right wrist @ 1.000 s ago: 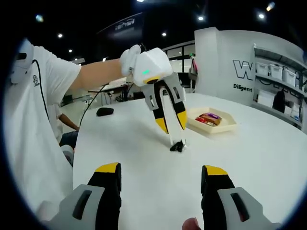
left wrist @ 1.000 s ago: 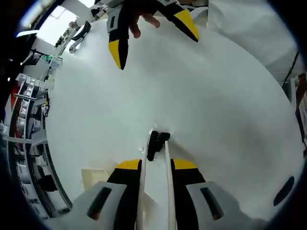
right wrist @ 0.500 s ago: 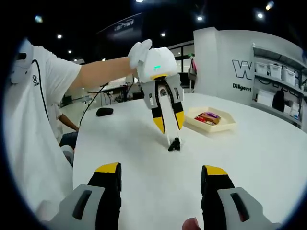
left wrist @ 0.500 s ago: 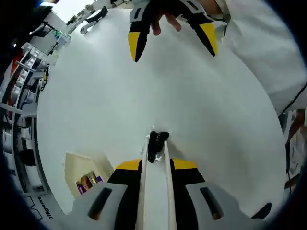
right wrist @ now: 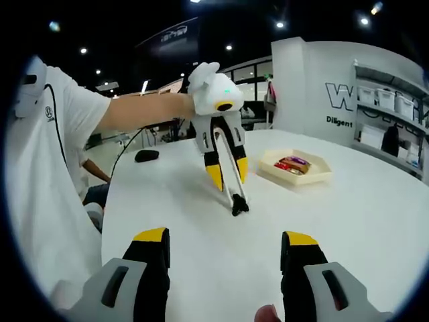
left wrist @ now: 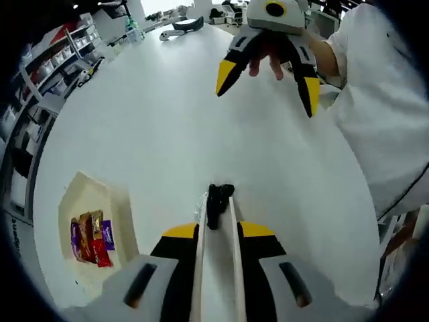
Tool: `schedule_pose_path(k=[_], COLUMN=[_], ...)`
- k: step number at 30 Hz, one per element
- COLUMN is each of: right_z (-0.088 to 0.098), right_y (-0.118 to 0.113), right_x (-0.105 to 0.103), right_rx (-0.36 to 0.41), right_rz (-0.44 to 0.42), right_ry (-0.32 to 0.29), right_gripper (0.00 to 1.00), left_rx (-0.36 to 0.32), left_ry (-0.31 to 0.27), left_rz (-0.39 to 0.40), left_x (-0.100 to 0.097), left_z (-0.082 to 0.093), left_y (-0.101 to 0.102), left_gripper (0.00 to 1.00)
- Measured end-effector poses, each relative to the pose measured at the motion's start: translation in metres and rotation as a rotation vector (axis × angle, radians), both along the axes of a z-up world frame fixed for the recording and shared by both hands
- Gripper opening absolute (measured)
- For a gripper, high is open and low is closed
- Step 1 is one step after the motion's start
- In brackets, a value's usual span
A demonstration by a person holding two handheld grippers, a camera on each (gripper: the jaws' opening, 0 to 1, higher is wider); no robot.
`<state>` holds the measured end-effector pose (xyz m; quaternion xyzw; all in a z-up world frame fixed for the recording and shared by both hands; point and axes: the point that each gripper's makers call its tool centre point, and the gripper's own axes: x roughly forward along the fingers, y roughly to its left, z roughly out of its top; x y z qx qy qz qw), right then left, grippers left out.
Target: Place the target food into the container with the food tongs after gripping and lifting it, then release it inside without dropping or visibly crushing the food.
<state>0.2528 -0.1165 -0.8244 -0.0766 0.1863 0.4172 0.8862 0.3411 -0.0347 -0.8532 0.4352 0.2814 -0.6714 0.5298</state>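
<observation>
My left tongs (left wrist: 218,225) pinch long white food tongs (left wrist: 218,268) closed; their black tips (left wrist: 218,200) look empty. Right tongs (right wrist: 226,258) idle, spread wide. I should swing gently toward the tray (left wrist: 124,211).

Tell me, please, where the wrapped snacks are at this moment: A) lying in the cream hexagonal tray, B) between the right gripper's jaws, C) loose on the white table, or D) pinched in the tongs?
A: the wrapped snacks lie inside the cream hexagonal tray, while the tongs held by the left gripper pinch only a small dark piece.

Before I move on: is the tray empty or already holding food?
Holding food: wrapped snacks lie inside the tray.
</observation>
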Motion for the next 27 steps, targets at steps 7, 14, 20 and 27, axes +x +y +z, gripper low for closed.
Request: schedule_pose_path(k=[7,14,20,27], right_z=[0.0,0.0,0.0,-0.001], right_y=[0.001,0.005,0.006,0.007], right_x=[0.0,0.0,-0.001,0.0], right_rx=[-0.002,-0.011,-0.011,-0.011], right_rz=[0.0,0.006,0.008,0.01], right_ry=[0.001,0.001,0.003,0.003], right_gripper=[0.64,0.64,0.64,0.64], left_rx=[-0.09,-0.13,-0.164,-0.228], left_ry=[0.017,0.031,0.034,0.042], left_rz=[0.017,0.072,0.112,0.166], left_x=[0.0,0.005,0.011,0.02], left_z=[-0.001,0.0,0.002,0.021], left_y=[0.003,0.01,0.017,0.019], left_gripper=[0.18,0.17,0.17,0.17])
